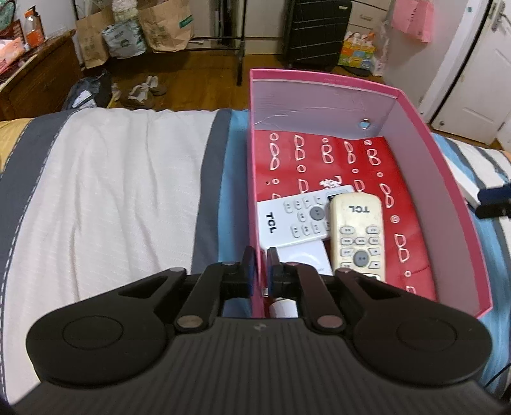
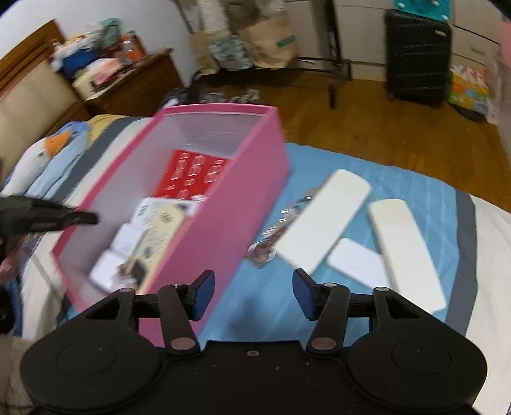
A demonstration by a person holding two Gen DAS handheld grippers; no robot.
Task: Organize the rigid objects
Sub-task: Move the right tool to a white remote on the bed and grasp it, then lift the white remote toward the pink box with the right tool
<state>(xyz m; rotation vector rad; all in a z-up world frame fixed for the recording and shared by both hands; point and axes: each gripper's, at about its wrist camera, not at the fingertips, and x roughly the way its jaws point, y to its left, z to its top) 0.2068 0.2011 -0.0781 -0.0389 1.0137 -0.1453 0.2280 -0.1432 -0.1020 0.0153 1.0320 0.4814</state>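
Note:
An open pink box [image 1: 322, 79] stands on the bed, lined with red patterned paper [image 1: 399, 178]. Inside lie a white TCL remote [image 1: 287, 220], a yellowed TCL remote [image 1: 357, 230] partly on top of it, and a small white box [image 1: 303, 258]. My left gripper [image 1: 260, 265] is shut on the box's near left wall, one finger inside and one outside. In the right wrist view my right gripper [image 2: 254, 293] is open with nothing between its fingers, over the blue cloth beside the pink box [image 2: 230, 198]. Two white remotes [image 2: 322, 220] [image 2: 405, 249] lie face down there, with a small white box [image 2: 354, 261] and a keychain [image 2: 271, 236].
The box sits on a blue cloth [image 2: 351, 159] over a white and grey blanket [image 1: 111, 178]. A plush toy with an orange beak [image 2: 57, 143] lies at the bed's left. Beyond the bed edge are wooden floor, a black suitcase [image 2: 415, 54], paper bags [image 1: 166, 28] and a cluttered nightstand [image 1: 38, 73].

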